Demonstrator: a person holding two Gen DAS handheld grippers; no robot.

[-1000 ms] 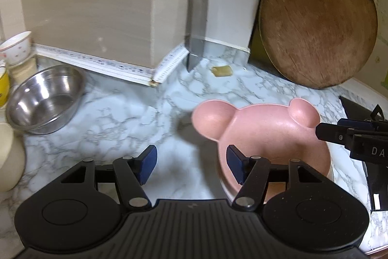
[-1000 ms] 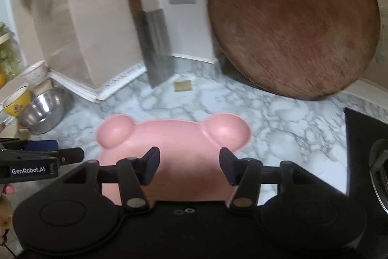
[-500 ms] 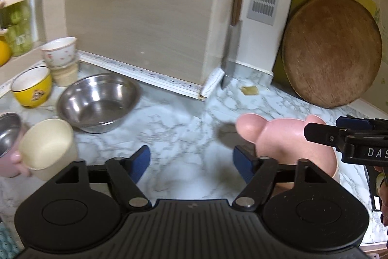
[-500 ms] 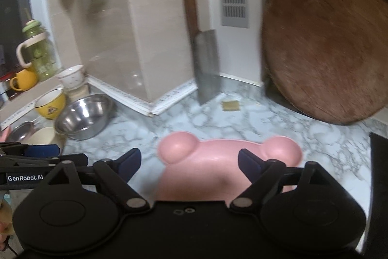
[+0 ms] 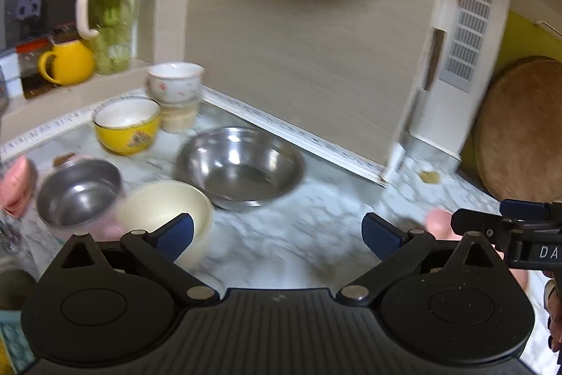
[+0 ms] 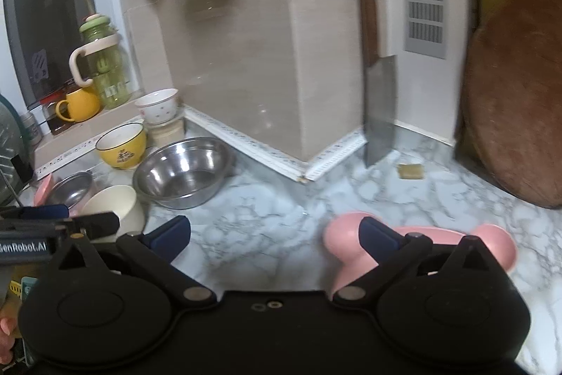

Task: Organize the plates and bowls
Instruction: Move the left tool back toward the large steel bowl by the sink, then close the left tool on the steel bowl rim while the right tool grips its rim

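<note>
2 ears of pink plate [image 6: 421, 241] point toward wall, long axis L-R.

Steel bowl [image 6: 182, 172] left of bear plate [image 6: 421, 241]

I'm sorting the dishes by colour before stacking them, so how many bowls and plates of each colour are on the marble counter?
Steel: 2, the large stainless steel bowl and the small steel bowl
Yellow: 1, the yellow ceramic bowl
Cream: 1, the plain cream bowl
White: 1, the white patterned bowl, perched on a beige container
Pink: 1, the pink bear-eared plate
Total: 6
</note>
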